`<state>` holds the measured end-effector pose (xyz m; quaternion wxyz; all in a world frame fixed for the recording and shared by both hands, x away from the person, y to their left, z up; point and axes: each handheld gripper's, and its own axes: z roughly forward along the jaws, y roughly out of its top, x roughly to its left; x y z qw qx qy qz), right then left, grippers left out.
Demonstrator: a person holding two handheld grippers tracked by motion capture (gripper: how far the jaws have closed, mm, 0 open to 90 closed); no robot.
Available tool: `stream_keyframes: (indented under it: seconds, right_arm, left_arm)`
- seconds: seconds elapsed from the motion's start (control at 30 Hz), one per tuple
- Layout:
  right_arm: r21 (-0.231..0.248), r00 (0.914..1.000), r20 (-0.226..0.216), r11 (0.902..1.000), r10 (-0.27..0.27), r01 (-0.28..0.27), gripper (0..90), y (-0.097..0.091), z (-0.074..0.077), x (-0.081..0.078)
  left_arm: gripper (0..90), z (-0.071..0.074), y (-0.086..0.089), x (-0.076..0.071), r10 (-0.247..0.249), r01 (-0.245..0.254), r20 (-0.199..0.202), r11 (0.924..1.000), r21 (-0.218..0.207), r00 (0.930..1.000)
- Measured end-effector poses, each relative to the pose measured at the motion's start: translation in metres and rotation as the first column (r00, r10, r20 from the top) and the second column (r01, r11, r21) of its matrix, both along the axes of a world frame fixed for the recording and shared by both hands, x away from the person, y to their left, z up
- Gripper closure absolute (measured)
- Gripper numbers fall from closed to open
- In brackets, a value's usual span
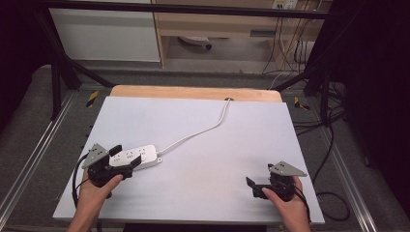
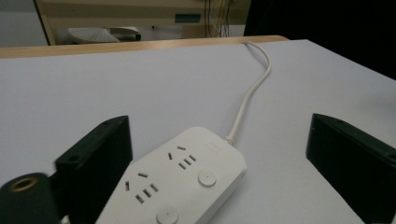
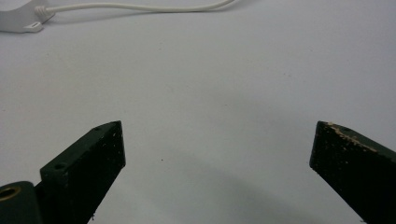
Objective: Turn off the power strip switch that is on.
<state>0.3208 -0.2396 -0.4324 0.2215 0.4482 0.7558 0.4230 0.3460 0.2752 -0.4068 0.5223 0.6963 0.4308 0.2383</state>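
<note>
A white power strip lies flat on the white table board, at its left. Its white cable curves away to a hole at the board's far edge. My left gripper is open and straddles the near end of the strip. In the left gripper view the power strip lies between the two black jaws, close to the left one, and the left gripper does not clamp it. My right gripper is open above bare board at the front right. The right gripper holds nothing.
A wooden strip borders the board's far edge. Black frame bars rise at both sides. Loose black cables lie on the floor to the right. In the right gripper view the strip's end and its cable lie far ahead.
</note>
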Motion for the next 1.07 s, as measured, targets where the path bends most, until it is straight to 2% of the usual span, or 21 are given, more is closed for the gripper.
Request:
stream_keyframes:
  seconds: [0.1, 0.3, 0.53, 0.67, 0.73, 0.8, 0.87, 0.97, 1.07]
  right_arm:
    - [0.004, 1.0000, 0.006, 1.0000, -0.001, 0.001, 4.1, 0.000, 0.000, 0.000]
    - [0.008, 0.9999, 0.011, 1.0000, -0.003, 0.002, 3.8, -0.002, 0.001, 0.000]
    - [0.010, 0.9994, 0.032, 0.9999, -0.010, 0.010, 3.0, -0.001, 0.000, 0.000]
    - [-0.011, 0.9984, 0.052, 0.9997, -0.021, 0.021, 3.0, -0.001, -0.003, 0.001]
    - [-0.025, 0.9976, 0.043, 0.9981, -0.055, 0.056, 4.2, -0.002, -0.006, 0.003]
    - [-0.040, 0.9960, 0.026, 0.9954, -0.086, 0.087, 4.5, -0.004, -0.009, 0.006]
    - [-0.047, 0.9947, 0.013, 0.9936, -0.102, 0.102, 4.4, -0.006, -0.014, 0.010]
    - [-0.071, 0.9936, -0.004, 0.9911, -0.113, 0.112, 4.4, -0.007, -0.019, 0.016]
    - [-0.100, 0.9892, -0.013, 0.9845, -0.146, 0.144, 4.4, -0.006, -0.025, 0.022]
  left_arm:
    - [4.5, 0.004, 0.003, -0.004, -0.011, 0.011, 0.001, 0.9995, -0.029, 0.9999]
    - [4.4, 0.013, 0.017, -0.012, 0.015, -0.014, 0.030, 0.9983, -0.057, 0.9994]
    - [5.8, 0.009, 0.040, -0.026, 0.033, -0.031, 0.041, 0.9989, -0.034, 0.9986]
    - [6.4, 0.004, 0.053, -0.033, 0.033, -0.032, 0.038, 0.9992, -0.023, 0.9987]
    - [6.4, 0.000, 0.056, -0.037, 0.028, -0.028, 0.024, 0.9994, -0.022, 0.9993]
    - [6.4, -0.004, 0.058, -0.040, 0.023, -0.023, 0.009, 0.9991, -0.036, 0.9997]
    - [6.4, -0.007, 0.057, -0.042, 0.010, -0.010, -0.003, 0.9994, -0.033, 0.9999]
    - [6.4, -0.009, 0.053, -0.040, 0.002, -0.002, -0.009, 0.9998, -0.017, 1.0000]
    - [6.3, -0.010, 0.050, -0.039, -0.005, 0.005, -0.015, 1.0000, 0.005, 0.9999]
